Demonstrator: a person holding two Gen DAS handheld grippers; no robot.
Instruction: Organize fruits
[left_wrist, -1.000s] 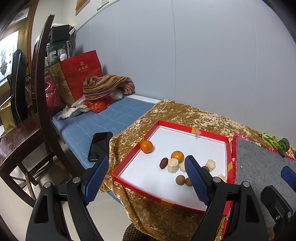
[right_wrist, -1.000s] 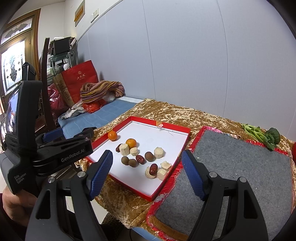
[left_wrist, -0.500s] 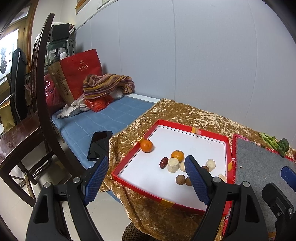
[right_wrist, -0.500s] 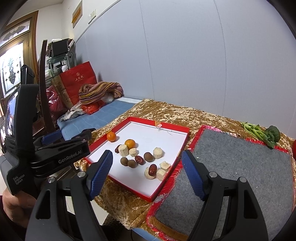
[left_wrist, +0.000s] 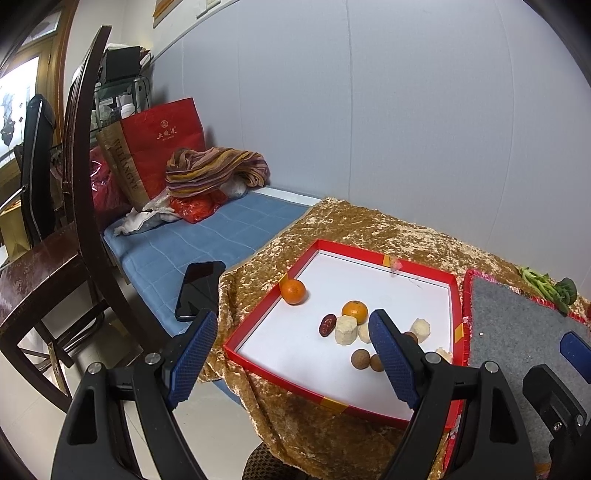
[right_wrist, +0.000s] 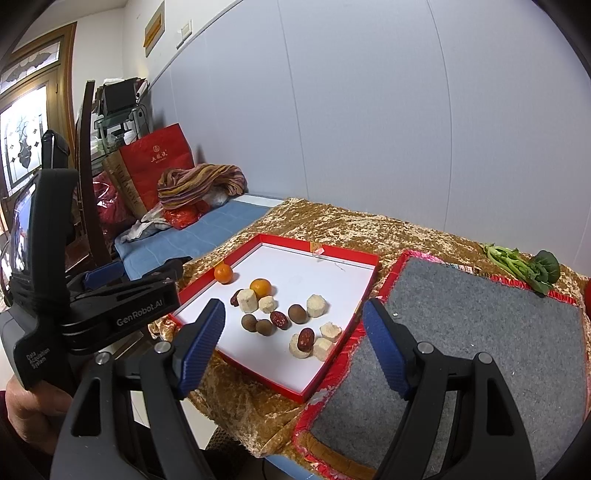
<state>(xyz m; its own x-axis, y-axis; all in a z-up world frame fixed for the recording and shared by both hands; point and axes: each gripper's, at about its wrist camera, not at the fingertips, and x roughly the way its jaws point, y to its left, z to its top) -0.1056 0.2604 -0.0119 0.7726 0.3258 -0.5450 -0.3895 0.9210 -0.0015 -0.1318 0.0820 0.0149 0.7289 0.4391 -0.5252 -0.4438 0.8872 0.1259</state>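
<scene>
A red-rimmed white tray (left_wrist: 456, 291) (right_wrist: 371, 282) lies on a gold cloth. In it sit two oranges (left_wrist: 293, 291) (right_wrist: 260, 287), dark red dates (left_wrist: 327, 324) (right_wrist: 279, 319), brown round longans (left_wrist: 360, 359) (right_wrist: 298, 313) and pale cut chunks (left_wrist: 346, 331) (right_wrist: 317, 305). My left gripper (left_wrist: 291, 354) hovers open before the tray's near left corner, holding nothing. My right gripper (right_wrist: 293, 343) is open and empty, above the tray's near edge. The left gripper's body (right_wrist: 92, 314) shows at the left of the right wrist view.
A grey felt mat (left_wrist: 517, 332) (right_wrist: 480, 332) with red trim lies right of the tray. Leafy greens (right_wrist: 524, 264) rest at the cloth's far right. Left of the table: a blue mattress (left_wrist: 207, 240) with a phone (left_wrist: 199, 290), a red bag (left_wrist: 162, 147), and a wooden chair (left_wrist: 55, 258).
The right wrist view has shifted slightly nearer and higher over the tray. The left gripper has barely moved. Both stay open.
</scene>
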